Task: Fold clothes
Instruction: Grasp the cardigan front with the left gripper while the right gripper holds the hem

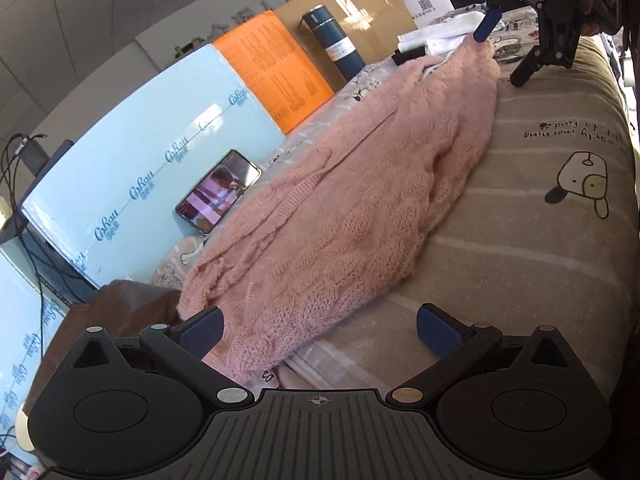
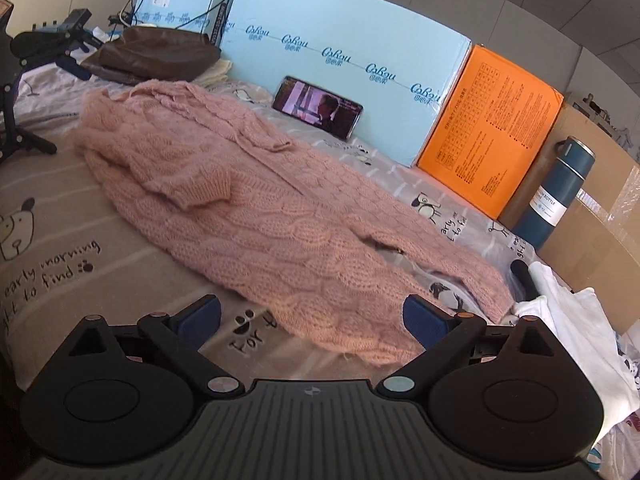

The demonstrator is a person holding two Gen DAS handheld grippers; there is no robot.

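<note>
Pink knitted cardigan [image 2: 256, 200] lies stretched lengthwise across a bed sheet [image 2: 60, 216] printed with cartoon dogs and lettering, with one short sleeve [image 2: 200, 188] folded over onto its body. Left gripper [image 1: 320, 332] stands with its jaws wide apart; one blue pad [image 1: 202, 330] sits at the edge of the cardigan's near end, the other pad over bare sheet, and neither presses on the knit. Right gripper [image 2: 312, 318] likewise has its jaws spread wide, with the cardigan's hem lying between and beneath them, not pinched. In the left wrist view the right gripper [image 1: 504, 46] appears at the far end of the garment, one blue finger beside the knit; whether it touches cannot be told. A phone [image 2: 318, 107] with a lit screen leans against a light blue box [image 2: 344, 28] beyond the cardigan. Beside that box stand an orange box [image 2: 492, 128], a dark blue bottle [image 2: 560, 192] and a brown cardboard box [image 2: 600, 232]. White cloth [image 2: 568, 320] is heaped just beside the hem on the right. A brown garment [image 2: 156, 52] rests near the collar end.
</note>
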